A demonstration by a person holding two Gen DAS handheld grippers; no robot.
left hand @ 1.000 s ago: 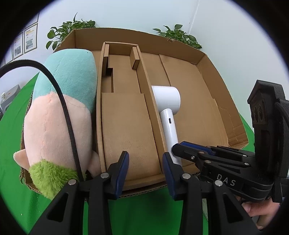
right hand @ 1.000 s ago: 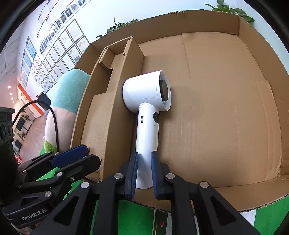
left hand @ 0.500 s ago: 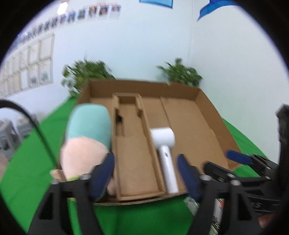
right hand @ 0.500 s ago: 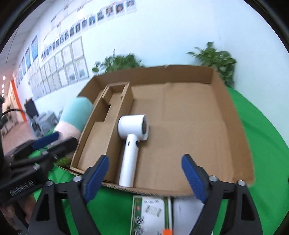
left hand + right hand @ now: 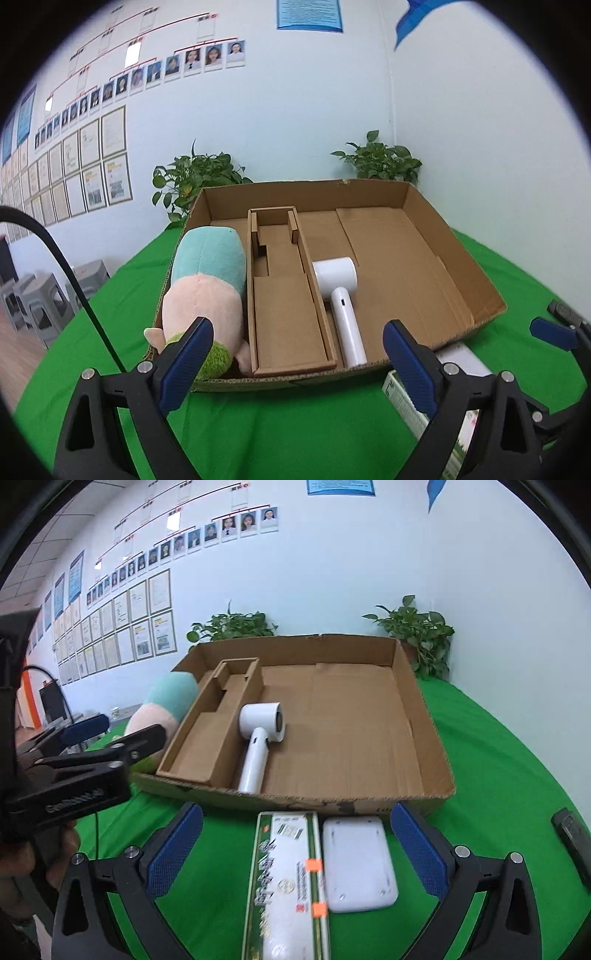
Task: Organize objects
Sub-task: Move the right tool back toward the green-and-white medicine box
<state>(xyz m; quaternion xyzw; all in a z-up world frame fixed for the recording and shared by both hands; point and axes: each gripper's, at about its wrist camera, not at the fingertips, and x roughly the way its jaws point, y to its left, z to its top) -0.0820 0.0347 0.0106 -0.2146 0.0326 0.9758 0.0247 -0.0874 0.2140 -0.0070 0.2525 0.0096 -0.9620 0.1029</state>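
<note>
Hair dryer (image 5: 258, 742) lies flat in the cardboard box (image 5: 417, 716), its handle toward the box's near wall and its barrel just beside the inner cardboard divider (image 5: 221, 716); the box sits toward the far side of the green table (image 5: 498, 760). A plush toy (image 5: 207, 288) fills the box's left compartment, against the divider's other side. On the table's near edge, outside the box, a long green-and-white carton (image 5: 288, 878) and a flat white device (image 5: 358, 864) lie side by side, just touching or nearly so, and a dark slim object (image 5: 572, 838) rests toward the right edge.

Both tongs are released and empty: the left tongs (image 5: 295, 362) hang spread in front of the box's near wall, and the right tongs (image 5: 295, 849) are spread wide above the carton and white device.

Judging by this, the dryer's placement looks finished and the step in hand is choosing the next item. The carton, centred under the right tongs, seems the likely pick; that calls for lowering, straddling its narrow width and closing squarely so its length does not swing.
</note>
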